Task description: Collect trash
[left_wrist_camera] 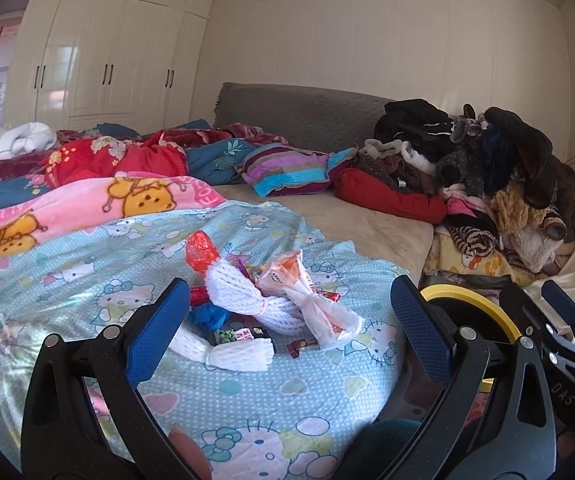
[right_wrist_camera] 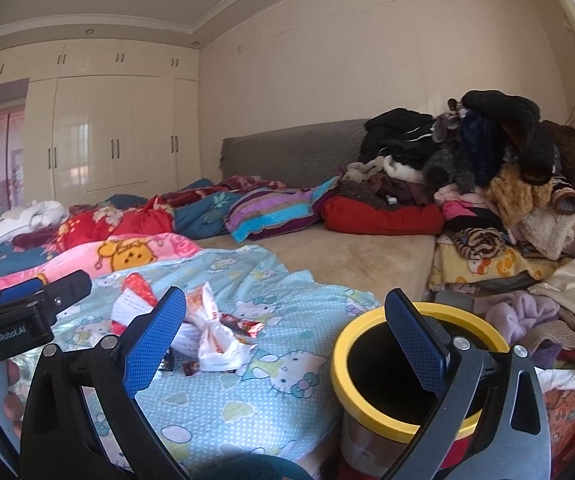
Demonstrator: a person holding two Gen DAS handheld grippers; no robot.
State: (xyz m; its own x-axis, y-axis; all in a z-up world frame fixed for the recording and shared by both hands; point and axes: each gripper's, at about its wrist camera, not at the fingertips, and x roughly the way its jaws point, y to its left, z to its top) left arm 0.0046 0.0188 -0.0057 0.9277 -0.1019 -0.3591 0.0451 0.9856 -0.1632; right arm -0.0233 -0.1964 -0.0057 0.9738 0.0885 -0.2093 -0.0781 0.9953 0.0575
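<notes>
Two handheld grippers are both spread wide and empty. The left gripper (left_wrist_camera: 287, 320) faces a small heap of litter on the pale blue cartoon-print bedsheet (left_wrist_camera: 247, 392); the right gripper (right_wrist_camera: 287, 340) hangs between that heap and the yellow-rimmed round bin (right_wrist_camera: 341, 364) standing just beside the bed's edge.

Litter noted: white foam mesh fruit sleeves (left_wrist_camera: 239, 292), a knotted white-and-orange plastic bag (left_wrist_camera: 311, 300), a red foil wrapper (left_wrist_camera: 201, 250), a crumpled blue scrap (left_wrist_camera: 207, 318), a dark printed snack packet (left_wrist_camera: 239, 336) and small sweet wrappers (left_wrist_camera: 301, 347).

Assessment: collection appears not yet begun. Recommend taking the knotted bag first, at its tied waist, where the pads can bite without catching the sheet. Flat wrappers will need a low, shallow approach; pinching bed fabric is the main risk. Release only once squarely over the bin mouth.
</notes>
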